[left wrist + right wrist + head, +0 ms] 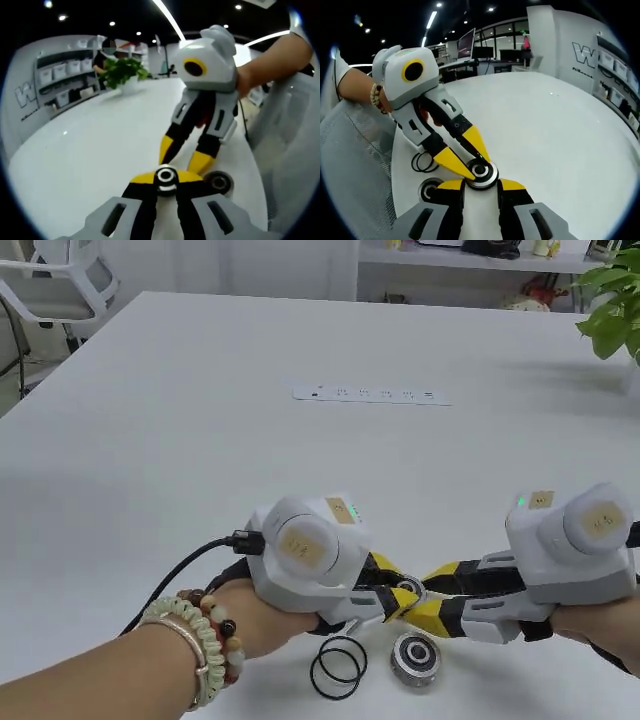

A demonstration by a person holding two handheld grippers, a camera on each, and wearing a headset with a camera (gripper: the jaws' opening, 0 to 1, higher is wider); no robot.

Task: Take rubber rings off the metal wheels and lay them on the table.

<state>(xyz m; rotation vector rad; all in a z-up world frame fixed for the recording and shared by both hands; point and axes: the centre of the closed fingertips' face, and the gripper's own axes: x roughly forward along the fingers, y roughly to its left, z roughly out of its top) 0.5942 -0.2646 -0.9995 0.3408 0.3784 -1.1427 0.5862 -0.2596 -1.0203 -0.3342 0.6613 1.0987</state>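
**A:** Now, where do things stand on the table?

**B:** Your left hand-held gripper and right hand-held gripper meet nose to nose just above it. Both are clamped on one metal wheel. A second wheel and two loose rubber rings lie below.

**A:** Handling?

**B:** The wheel's probably rigid and heavy. Any ring should stretch, so pinch its outer rim.
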